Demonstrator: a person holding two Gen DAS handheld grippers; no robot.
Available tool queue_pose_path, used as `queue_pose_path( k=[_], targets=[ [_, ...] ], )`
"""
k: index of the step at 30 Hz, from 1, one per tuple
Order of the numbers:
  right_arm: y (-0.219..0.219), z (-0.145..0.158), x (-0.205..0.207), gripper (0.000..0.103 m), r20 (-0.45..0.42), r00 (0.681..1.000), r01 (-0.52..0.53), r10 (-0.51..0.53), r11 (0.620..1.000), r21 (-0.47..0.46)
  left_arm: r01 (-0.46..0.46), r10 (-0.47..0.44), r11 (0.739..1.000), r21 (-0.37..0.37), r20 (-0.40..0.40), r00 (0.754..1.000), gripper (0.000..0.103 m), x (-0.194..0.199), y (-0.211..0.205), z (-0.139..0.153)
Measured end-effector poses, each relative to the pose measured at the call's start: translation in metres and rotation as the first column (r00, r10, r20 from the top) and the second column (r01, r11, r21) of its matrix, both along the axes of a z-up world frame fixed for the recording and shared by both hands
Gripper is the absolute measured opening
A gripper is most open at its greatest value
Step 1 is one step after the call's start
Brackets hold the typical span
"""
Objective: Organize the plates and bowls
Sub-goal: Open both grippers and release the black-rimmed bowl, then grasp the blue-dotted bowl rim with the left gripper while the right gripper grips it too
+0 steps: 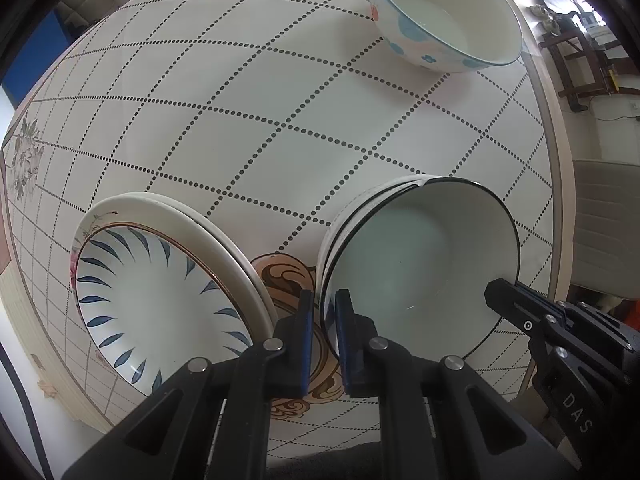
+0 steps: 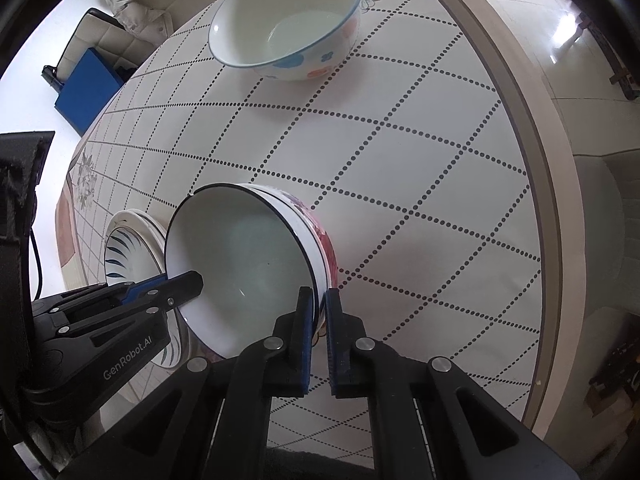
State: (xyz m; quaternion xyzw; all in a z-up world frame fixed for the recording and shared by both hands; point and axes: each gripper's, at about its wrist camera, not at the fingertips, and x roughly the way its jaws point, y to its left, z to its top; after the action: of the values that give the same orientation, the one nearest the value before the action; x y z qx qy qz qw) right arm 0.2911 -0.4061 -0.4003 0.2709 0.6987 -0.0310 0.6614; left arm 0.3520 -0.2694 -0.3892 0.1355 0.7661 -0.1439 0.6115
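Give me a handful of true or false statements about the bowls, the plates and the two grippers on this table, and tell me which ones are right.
1. Both grippers grip the rim of the same dark-rimmed bowl. True: the left gripper and the right gripper have their jaws shut on opposite sides of it.
2. The dark-rimmed bowl sits alone. False: it sits in a stack, with other bowl rims showing beneath it.
3. The floral bowl is held by the right gripper. False: it stands apart, untouched, farther across the table.
4. A blue-leaf plate lies on top of other plates beside the bowl stack. True.
5. The floral bowl holds food. False: it looks empty.
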Motion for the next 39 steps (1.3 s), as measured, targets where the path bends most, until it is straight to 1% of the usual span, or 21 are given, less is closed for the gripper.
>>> queue_pose_path(
  k=[2, 5, 9, 11, 14, 16, 18, 19, 20, 21, 22, 23, 25, 27, 29, 32, 35, 37, 38, 39],
  targets=[
    [-0.003, -0.004, 0.0, 0.006, -0.01, 1.0, 0.022, -0.022, 1.0, 0.019, -0.001, 0.001, 1.0, -0.002, 0.001, 1.0, 0.009, 0.001, 0.001, 0.001],
    [-0.01, -0.009, 0.0, 0.006, -0.034, 0.998, 0.064, -0.061, 0.995, 0.075, 0.001, -0.001, 1.0, -0.003, 0.0, 1.0, 0.009, 0.002, -0.001, 0.002],
    [-0.007, -0.009, 0.003, 0.006, -0.044, 0.998, 0.042, -0.039, 0.997, 0.07, -0.007, 0.007, 1.0, -0.004, -0.003, 1.0, 0.009, 0.001, 0.0, 0.006],
    [-0.005, -0.007, 0.006, 0.007, -0.047, 0.999, 0.019, -0.016, 0.998, 0.064, -0.014, 0.014, 1.0, -0.022, 0.005, 1.0, 0.01, 0.001, 0.004, 0.016],
    [-0.007, 0.002, 0.007, 0.007, -0.029, 1.0, 0.007, -0.004, 0.997, 0.076, -0.039, 0.043, 0.997, -0.066, 0.054, 0.998, 0.01, 0.008, 0.01, 0.041],
    [-0.016, 0.01, 0.008, 0.008, -0.004, 1.0, 0.01, -0.01, 0.997, 0.081, -0.064, 0.074, 0.992, -0.111, 0.093, 0.993, 0.014, 0.019, 0.011, 0.06],
    [-0.03, 0.018, 0.01, 0.01, 0.025, 0.999, 0.044, -0.046, 0.995, 0.085, -0.08, 0.103, 0.984, -0.162, 0.138, 0.985, 0.032, 0.037, 0.007, 0.075],
    [-0.038, 0.022, 0.013, 0.018, 0.045, 0.997, 0.064, -0.068, 0.995, 0.082, -0.085, 0.114, 0.98, -0.18, 0.158, 0.981, 0.036, 0.047, 0.003, 0.08],
    [-0.046, 0.026, 0.017, 0.034, 0.069, 0.994, 0.08, -0.085, 0.994, 0.073, -0.093, 0.127, 0.976, -0.196, 0.17, 0.977, 0.044, 0.059, -0.001, 0.083],
    [-0.055, 0.029, 0.023, 0.045, 0.094, 0.99, 0.097, -0.102, 0.994, 0.049, -0.106, 0.144, 0.972, -0.208, 0.175, 0.974, 0.048, 0.073, -0.007, 0.084],
    [-0.064, 0.033, 0.029, 0.064, 0.123, 0.985, 0.117, -0.119, 0.993, 0.024, -0.116, 0.157, 0.969, -0.22, 0.176, 0.972, 0.049, 0.086, -0.013, 0.083],
    [-0.072, 0.038, 0.036, 0.074, 0.16, 0.977, 0.138, -0.138, 0.99, 0.008, -0.126, 0.167, 0.965, -0.228, 0.171, 0.971, 0.049, 0.099, -0.018, 0.081],
    [-0.089, 0.041, 0.053, 0.075, 0.201, 0.965, 0.173, -0.169, 0.985, -0.002, -0.137, 0.178, 0.958, -0.253, 0.148, 0.973, 0.049, 0.123, -0.029, 0.074],
    [-0.103, 0.04, 0.074, 0.075, 0.203, 0.96, 0.193, -0.19, 0.981, 0.009, -0.141, 0.178, 0.955, -0.261, 0.125, 0.976, 0.049, 0.141, -0.041, 0.064],
    [-0.112, 0.036, 0.093, 0.075, 0.198, 0.959, 0.202, -0.203, 0.979, 0.028, -0.127, 0.158, 0.957, -0.26, 0.099, 0.982, 0.049, 0.153, -0.056, 0.054],
    [-0.119, 0.026, 0.119, 0.075, 0.189, 0.959, 0.203, -0.21, 0.977, 0.058, -0.095, 0.117, 0.969, -0.227, 0.087, 0.989, 0.049, 0.163, -0.069, 0.038],
    [-0.115, 0.013, 0.139, 0.075, 0.158, 0.97, 0.18, -0.184, 0.983, 0.039, -0.061, 0.077, 0.982, -0.18, 0.08, 0.994, 0.048, 0.165, -0.08, 0.021],
    [-0.109, 0.004, 0.145, 0.074, 0.141, 0.976, 0.165, -0.167, 0.986, 0.025, -0.041, 0.054, 0.987, -0.153, 0.079, 0.995, 0.048, 0.164, -0.085, 0.011],
    [-0.107, -0.002, 0.148, 0.069, 0.128, 0.979, 0.16, -0.161, 0.987, 0.02, -0.033, 0.045, 0.989, -0.144, 0.08, 0.996, 0.047, 0.162, -0.087, 0.006],
    [-0.106, -0.007, 0.151, 0.065, 0.114, 0.981, 0.155, -0.156, 0.988, 0.022, -0.027, 0.038, 0.99, -0.14, 0.077, 0.996, 0.037, 0.161, -0.088, 0.003]
  ],
)
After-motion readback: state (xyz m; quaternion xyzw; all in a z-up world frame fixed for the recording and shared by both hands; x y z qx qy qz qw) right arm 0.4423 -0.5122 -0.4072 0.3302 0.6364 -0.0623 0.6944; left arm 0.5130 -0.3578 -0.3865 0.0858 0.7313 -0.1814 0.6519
